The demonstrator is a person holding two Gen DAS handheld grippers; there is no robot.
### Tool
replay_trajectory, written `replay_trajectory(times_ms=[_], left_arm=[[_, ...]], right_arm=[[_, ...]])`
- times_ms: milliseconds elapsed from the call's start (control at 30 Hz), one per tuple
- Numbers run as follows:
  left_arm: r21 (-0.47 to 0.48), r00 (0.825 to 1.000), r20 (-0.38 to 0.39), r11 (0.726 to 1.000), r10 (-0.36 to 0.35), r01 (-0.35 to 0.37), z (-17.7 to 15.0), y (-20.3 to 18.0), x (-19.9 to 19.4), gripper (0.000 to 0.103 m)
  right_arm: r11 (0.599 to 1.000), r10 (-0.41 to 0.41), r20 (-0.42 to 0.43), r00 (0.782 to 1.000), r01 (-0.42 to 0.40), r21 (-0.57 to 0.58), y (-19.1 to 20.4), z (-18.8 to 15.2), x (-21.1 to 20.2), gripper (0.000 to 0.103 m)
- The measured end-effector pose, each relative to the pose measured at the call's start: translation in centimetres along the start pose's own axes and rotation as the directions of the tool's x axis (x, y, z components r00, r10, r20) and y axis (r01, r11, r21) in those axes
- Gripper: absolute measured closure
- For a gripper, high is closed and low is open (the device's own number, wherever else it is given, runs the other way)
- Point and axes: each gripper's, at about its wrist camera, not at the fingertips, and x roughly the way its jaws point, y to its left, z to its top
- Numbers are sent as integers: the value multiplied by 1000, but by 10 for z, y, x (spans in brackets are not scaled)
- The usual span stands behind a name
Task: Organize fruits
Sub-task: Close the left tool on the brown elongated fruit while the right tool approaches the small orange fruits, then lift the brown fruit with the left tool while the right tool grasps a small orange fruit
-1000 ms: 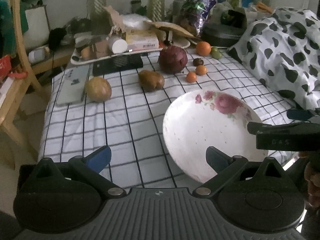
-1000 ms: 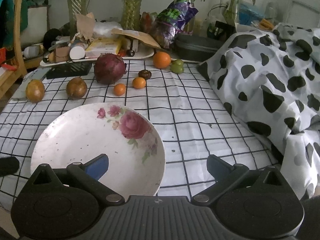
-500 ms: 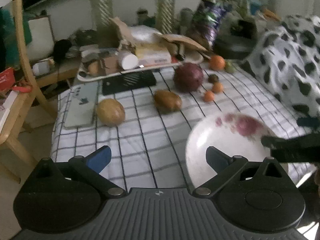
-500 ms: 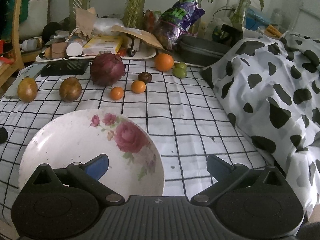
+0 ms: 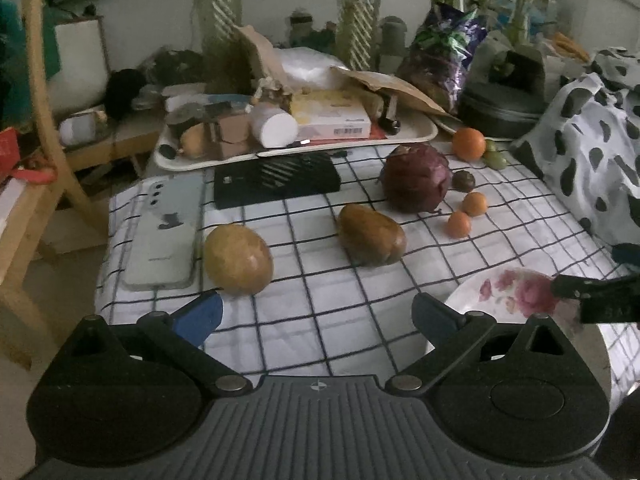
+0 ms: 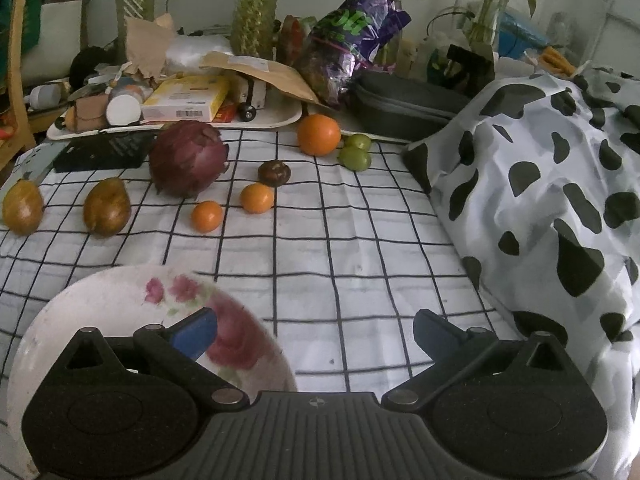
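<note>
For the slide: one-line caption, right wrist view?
Open right gripper hovers over floral plate; fruits scattered on checkered cloth.

A lived-in home: cluttered tray (image 5: 420, 136), potted plants (image 6: 256, 8), wooden chair (image 5: 40, 120).

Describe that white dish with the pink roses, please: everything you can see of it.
The round white dish with pink roses looks like glazed ceramic, shallow, with a rose spray painted on its far inner side and small dark specks. It holds no fruit. It sits upright on the black-and-white checked cloth, near the front edge. The right claw, open, hovers with one blue fingertip over its rim; contact cannot be told.
</note>
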Motion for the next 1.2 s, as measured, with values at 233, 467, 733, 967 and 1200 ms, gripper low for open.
replay_trajectory(times_ms=[233,467,733,967,1200], left_arm=[[27,994,-11,994,-105,105,16,-7,21,1],[39,987,-53,988,-149,151,34,-16,50,1],[43,978,-133,985,-159,166,48,-23,87,1],[-6,970,-194,988,-149,151,55,-17,117,32],[5,963,-207,984,-171,176,57,-22,127,37]], right_arm=[[1000,17,-13,1000,-17,4,-4,15,17,0],[1000,5,-38,999,-5,-16,-3,27,33,0],[1000,0,-56,998,-1,-20,-6,40,50,0],[1000,-4,-61,998,2,-30,-8,46,59,0],[999,-9,-61,998,7,-34,-9,50,64,0]])
